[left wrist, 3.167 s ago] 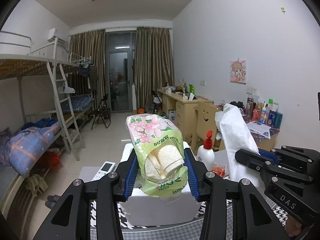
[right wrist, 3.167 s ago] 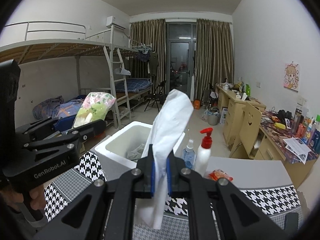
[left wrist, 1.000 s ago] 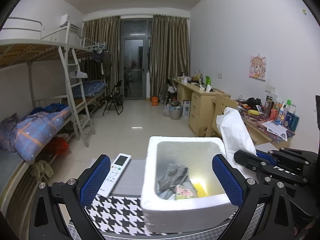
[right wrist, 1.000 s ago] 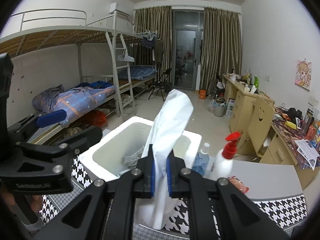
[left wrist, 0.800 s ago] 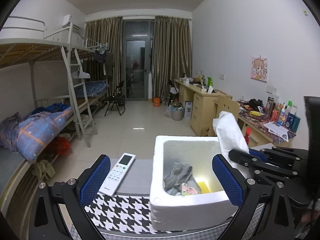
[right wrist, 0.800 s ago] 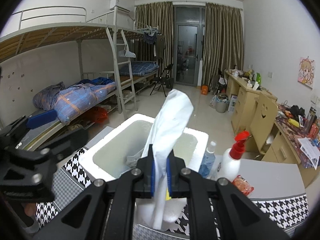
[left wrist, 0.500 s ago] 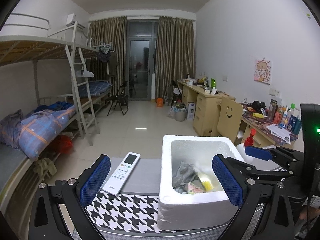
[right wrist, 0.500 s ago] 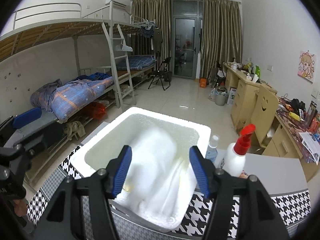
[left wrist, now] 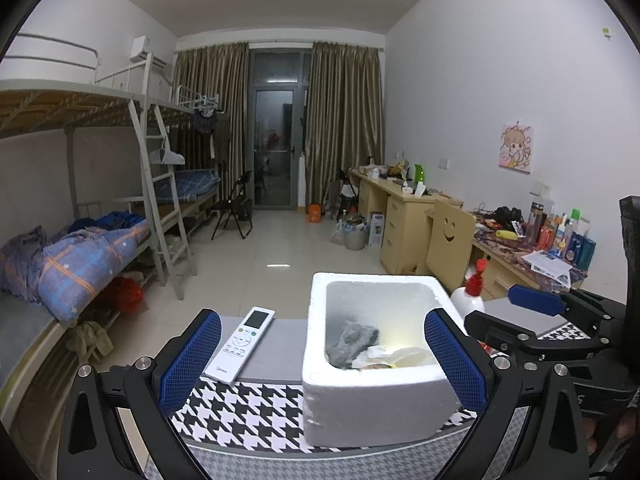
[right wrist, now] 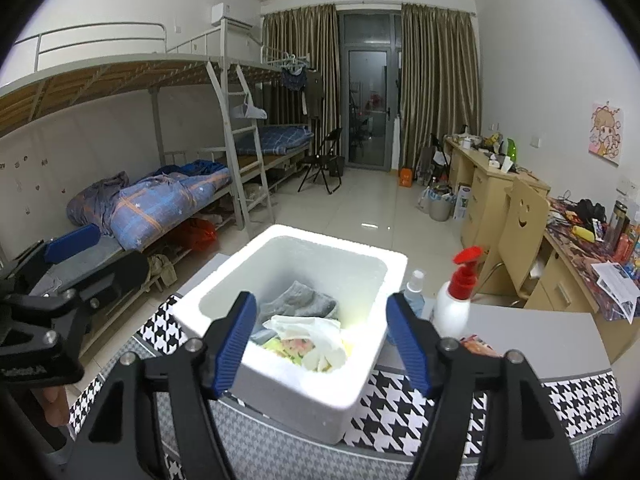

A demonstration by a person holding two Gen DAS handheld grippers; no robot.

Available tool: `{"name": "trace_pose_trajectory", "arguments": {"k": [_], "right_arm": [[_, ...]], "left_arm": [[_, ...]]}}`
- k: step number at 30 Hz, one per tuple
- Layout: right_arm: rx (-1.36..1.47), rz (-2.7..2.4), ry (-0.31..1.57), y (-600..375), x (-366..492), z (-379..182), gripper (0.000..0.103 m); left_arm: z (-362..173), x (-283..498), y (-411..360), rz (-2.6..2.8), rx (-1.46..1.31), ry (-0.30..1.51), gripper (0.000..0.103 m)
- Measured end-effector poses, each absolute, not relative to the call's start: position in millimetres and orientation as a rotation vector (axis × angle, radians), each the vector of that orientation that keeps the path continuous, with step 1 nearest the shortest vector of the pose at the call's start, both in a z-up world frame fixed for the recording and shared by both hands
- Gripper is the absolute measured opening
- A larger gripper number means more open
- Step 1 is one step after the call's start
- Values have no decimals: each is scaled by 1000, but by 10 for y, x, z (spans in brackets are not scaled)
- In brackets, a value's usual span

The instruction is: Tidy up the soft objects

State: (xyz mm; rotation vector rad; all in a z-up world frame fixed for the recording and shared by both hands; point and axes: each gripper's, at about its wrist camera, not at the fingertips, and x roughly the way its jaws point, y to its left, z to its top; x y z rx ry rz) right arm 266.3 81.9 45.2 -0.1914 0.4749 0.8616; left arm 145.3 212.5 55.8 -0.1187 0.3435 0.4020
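A white foam box (right wrist: 352, 384) stands on the houndstooth-covered table; it also shows in the left wrist view (left wrist: 372, 408). Inside lie a grey sock (right wrist: 308, 302), a crumpled white tissue bag (right wrist: 312, 330) and a flowered tissue pack (right wrist: 292, 348) partly under it. The sock (left wrist: 352, 342) and white bag (left wrist: 384, 354) also show in the left wrist view. My right gripper (right wrist: 322, 344) is open and empty, hovering over the box's near side. My left gripper (left wrist: 322, 360) is open and empty, in front of the box and to its left.
A white remote control (left wrist: 242, 344) lies left of the box. A red-pump white bottle (right wrist: 456, 300), a small clear bottle (right wrist: 414, 292) and a red snack packet (right wrist: 478, 346) sit right of it. Bunk beds stand left, desks and a chair right.
My left gripper opened and the flowered tissue pack now lies in the box. My right gripper then opened and the white bag dropped into the box. Both grippers drew back slightly.
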Motion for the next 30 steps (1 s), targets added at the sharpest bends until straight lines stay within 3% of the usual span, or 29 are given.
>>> {"name": "trace_pose_trajectory", "arguments": {"k": [3, 7, 30], "right_arm": [[-174, 855, 450, 707, 2560, 522, 80], [-161, 830, 407, 562, 2408, 596, 95], [-120, 820, 291, -118, 1788, 611, 96]], "left_arm": [[584, 1352, 2035, 401, -107, 332, 102], [627, 1209, 1914, 393, -97, 318, 102], [636, 579, 1355, 372, -78, 243, 102]]}}
